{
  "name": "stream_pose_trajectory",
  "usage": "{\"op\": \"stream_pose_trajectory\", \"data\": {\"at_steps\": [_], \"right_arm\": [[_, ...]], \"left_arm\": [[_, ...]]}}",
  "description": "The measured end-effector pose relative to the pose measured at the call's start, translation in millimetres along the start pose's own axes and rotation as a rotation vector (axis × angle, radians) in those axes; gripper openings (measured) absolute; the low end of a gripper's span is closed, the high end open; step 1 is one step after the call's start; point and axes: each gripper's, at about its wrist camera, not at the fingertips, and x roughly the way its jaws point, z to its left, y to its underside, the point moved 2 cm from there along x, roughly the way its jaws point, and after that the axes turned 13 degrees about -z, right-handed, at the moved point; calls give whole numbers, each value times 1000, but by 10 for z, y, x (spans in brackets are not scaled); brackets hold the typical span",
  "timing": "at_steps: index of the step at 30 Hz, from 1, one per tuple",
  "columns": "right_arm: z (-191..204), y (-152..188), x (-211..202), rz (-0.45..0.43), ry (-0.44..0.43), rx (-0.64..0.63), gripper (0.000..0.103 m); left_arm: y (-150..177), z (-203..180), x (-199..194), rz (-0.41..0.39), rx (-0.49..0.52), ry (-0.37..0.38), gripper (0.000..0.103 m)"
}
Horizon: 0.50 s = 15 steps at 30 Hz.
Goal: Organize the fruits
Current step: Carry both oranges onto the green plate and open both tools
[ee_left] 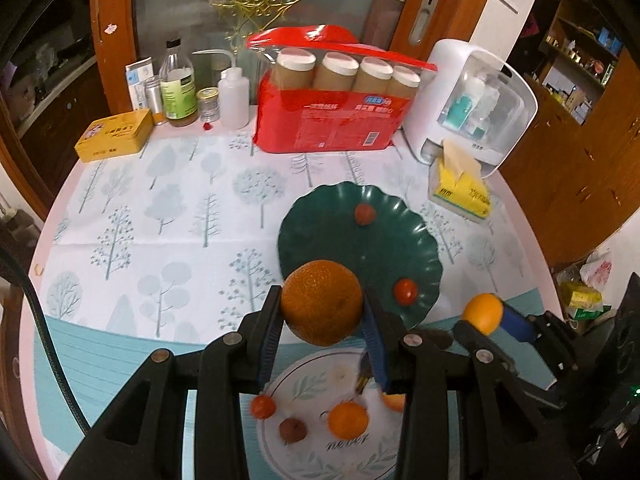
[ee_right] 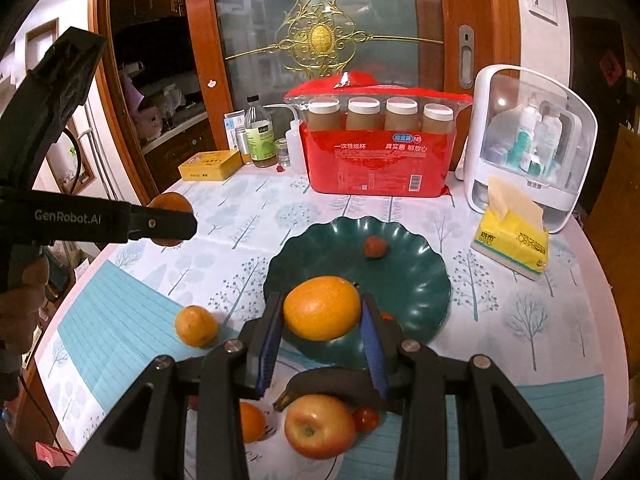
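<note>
Left claw [ee_left: 322, 312]: clamped on a dark orange [ee_left: 322, 307], pads pressed to both its sides, fruit clear of the bench [ee_left: 160, 208]. In the right wrist view this claw comes in from the left edge, well above the cloth, only part of the orange showing behind its finger.

Right claw [ee_right: 323, 314]: clamped on a lighter orange [ee_right: 322, 307], held in the air over the near rim of the green plate [ee_right: 416, 280]. In the left wrist view it shows at lower right with that fruit between its fingers.

Green plate: scalloped rim, mid-bench. On it a small red fruit [ee_left: 365, 214] toward the far side and a cherry tomato [ee_left: 405, 291] near the front rim.

White plate [ee_left: 304, 384], near edge of bench, below the claws. On it: apple [ee_right: 319, 426], dark banana [ee_right: 336, 386], small orange [ee_left: 348, 420], tomato [ee_left: 263, 406], a brownish-red small fruit [ee_left: 293, 431]. Exact contacts among them unclear; claw arms hide part of the plate.

One loose orange [ee_right: 196, 326] lies on the cloth left of the green plate, apart from it.

Back of bench: red bag of paper cups [ee_left: 336, 96], yellow tin [ee_left: 114, 136], bottles [ee_left: 178, 84], white dispenser [ee_left: 472, 100], yellow tissue pack [ee_left: 460, 188].
</note>
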Motion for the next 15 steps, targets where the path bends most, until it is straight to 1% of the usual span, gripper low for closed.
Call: {"op": "stream_pose_trajectory", "data": {"at_steps": [4,10,15], "right_arm": [[-63,19,88,13,-21,15,38],[-223,125,321,68,-50,68,38],[-326,232,501,107,-54,99,38]], "left_arm": [[-5,-111,155,17,2,15,37],[47,-229,507,71,-9,23,37],[130,-244,769,121,-26,24,37]]}}
